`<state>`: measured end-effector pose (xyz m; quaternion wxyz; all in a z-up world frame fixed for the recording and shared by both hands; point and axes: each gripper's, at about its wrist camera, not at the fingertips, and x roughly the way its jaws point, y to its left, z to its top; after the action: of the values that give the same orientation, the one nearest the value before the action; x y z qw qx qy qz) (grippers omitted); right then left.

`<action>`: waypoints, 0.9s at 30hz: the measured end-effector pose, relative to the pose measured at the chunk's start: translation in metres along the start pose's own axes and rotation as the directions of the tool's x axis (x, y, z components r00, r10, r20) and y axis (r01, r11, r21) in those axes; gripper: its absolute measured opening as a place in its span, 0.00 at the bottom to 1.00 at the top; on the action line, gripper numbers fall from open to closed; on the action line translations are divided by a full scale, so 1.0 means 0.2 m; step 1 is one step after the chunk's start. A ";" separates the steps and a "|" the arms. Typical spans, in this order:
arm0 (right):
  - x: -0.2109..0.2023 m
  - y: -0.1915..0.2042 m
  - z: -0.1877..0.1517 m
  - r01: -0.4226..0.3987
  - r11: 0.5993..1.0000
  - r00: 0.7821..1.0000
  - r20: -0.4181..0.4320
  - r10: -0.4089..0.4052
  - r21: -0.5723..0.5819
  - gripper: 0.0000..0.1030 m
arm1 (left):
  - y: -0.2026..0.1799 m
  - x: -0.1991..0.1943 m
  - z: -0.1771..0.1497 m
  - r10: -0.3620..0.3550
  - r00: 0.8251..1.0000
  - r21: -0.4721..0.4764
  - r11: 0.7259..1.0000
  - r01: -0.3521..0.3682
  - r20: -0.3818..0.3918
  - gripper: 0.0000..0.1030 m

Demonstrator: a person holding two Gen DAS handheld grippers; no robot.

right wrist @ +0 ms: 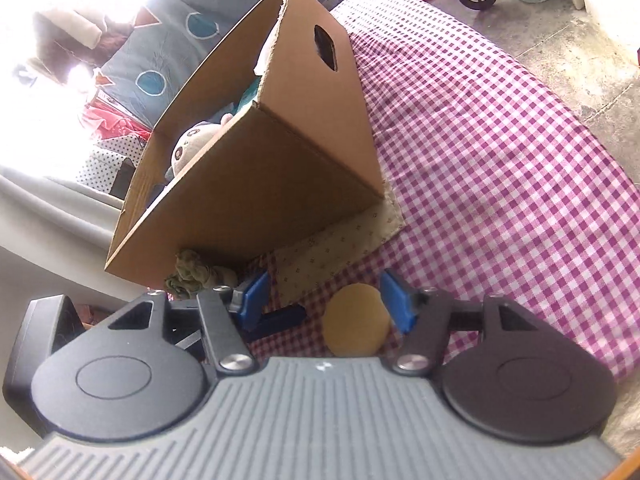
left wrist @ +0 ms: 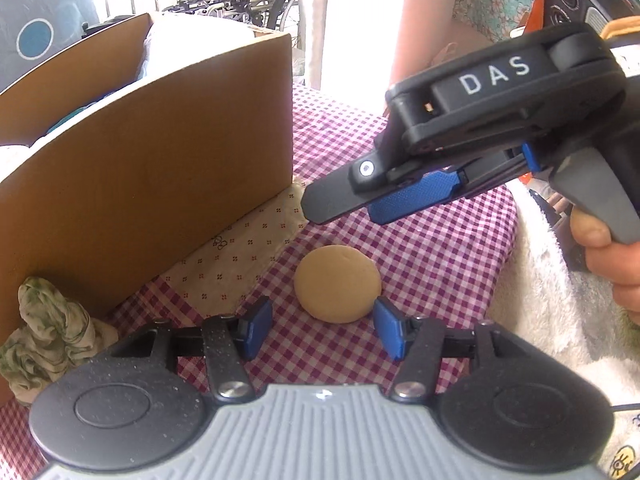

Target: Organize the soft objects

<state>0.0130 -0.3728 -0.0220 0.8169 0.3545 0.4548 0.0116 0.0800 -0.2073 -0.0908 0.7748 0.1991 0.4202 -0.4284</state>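
Bun (left wrist: 337, 284) lies dead ahead of left gripper (left wrist: 323, 328), jaws wide, empty, nearly flanking it. Right gripper (right wrist: 324, 300) probably higher; jaws also wide, empty.

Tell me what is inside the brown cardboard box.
Over the rim of the brown cardboard box, a white plush toy with dark eyes, some teal fabric and white material show. Everything lower is hidden by the box walls.
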 end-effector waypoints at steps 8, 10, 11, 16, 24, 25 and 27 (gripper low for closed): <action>0.07 0.07 -0.06 0.128 0.984 0.991 -0.029 -0.133 -0.123 0.75 | -0.08 0.04 0.00 0.021 1.000 0.066 0.998 -0.022 0.015 0.56; 0.11 0.10 -0.07 0.114 0.984 0.992 -0.044 -0.121 -0.140 0.79 | -0.08 0.04 0.00 0.018 1.000 0.067 0.998 -0.020 0.021 0.55; 0.12 0.11 -0.08 0.104 0.984 0.992 -0.052 -0.112 -0.142 0.79 | -0.09 0.04 0.00 0.017 0.999 0.067 0.998 -0.019 0.027 0.55; 0.13 0.09 -0.07 0.012 0.999 0.996 -0.088 -0.016 -0.047 0.79 | -0.10 0.03 -0.03 0.015 0.998 0.066 0.998 -0.018 0.053 0.55; 0.11 -0.14 -0.04 -0.163 0.953 0.982 -0.050 0.181 0.257 0.70 | -0.07 0.01 -0.06 0.014 0.997 0.059 0.998 -0.018 0.071 0.49; 0.12 -0.16 -0.04 -0.186 0.942 0.978 -0.039 0.205 0.281 0.66 | -0.07 0.00 -0.07 0.014 0.997 0.057 0.998 -0.018 0.073 0.47; 0.11 -0.18 -0.04 -0.242 0.917 0.965 -0.017 0.261 0.316 0.59 | -0.05 -0.01 -0.07 0.010 0.997 0.051 0.999 -0.014 0.076 0.47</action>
<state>0.0092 -0.3878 -0.0628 0.7288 0.5337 0.4253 0.0550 0.0654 -0.2021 -0.0958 0.7872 0.2054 0.3782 -0.4418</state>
